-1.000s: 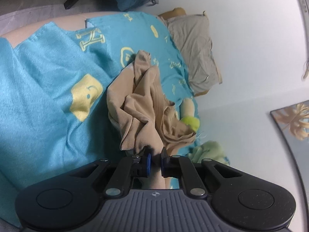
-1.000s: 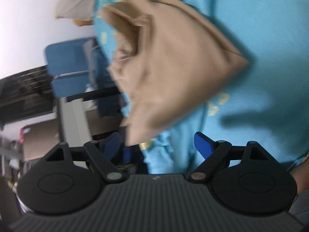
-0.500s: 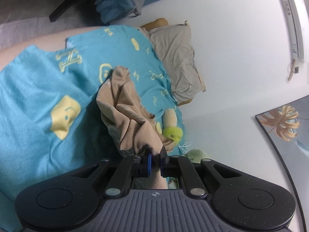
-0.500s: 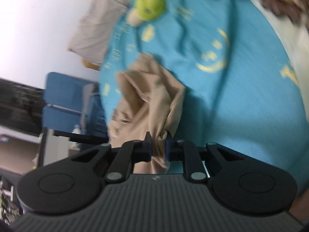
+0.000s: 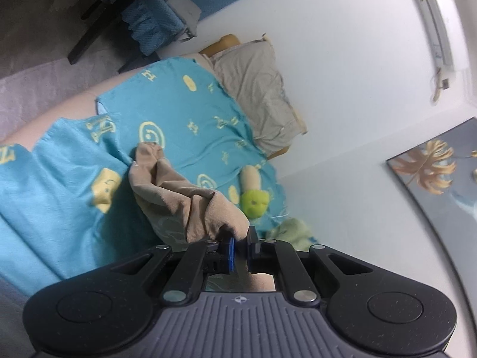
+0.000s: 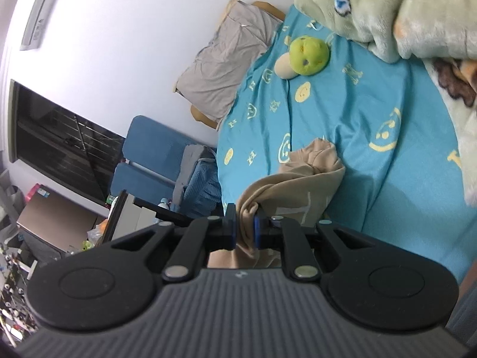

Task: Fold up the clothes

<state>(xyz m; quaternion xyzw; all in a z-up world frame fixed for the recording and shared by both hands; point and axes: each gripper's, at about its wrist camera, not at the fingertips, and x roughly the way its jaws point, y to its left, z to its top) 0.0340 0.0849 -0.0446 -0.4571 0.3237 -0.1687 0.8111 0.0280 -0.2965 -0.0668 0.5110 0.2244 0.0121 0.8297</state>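
Note:
A tan garment (image 5: 176, 197) hangs bunched over the blue bedspread (image 5: 184, 113), lifted off it, its far end trailing down near the bed. My left gripper (image 5: 240, 246) is shut on one edge of it. In the right wrist view the same tan garment (image 6: 298, 188) runs into my right gripper (image 6: 244, 229), which is shut on a fold of the cloth. The cloth between the two grips is creased and bunched.
A green plush toy (image 6: 308, 55) and a grey pillow (image 6: 229, 65) lie at the head of the bed. A fluffy green blanket (image 6: 402, 9) lies on the right side. A blue chair (image 6: 149, 161) and a desk stand beside the bed.
The right gripper was open by the garment and has shut on it. Both grippers have risen away from the bed, lifting the garment with them.

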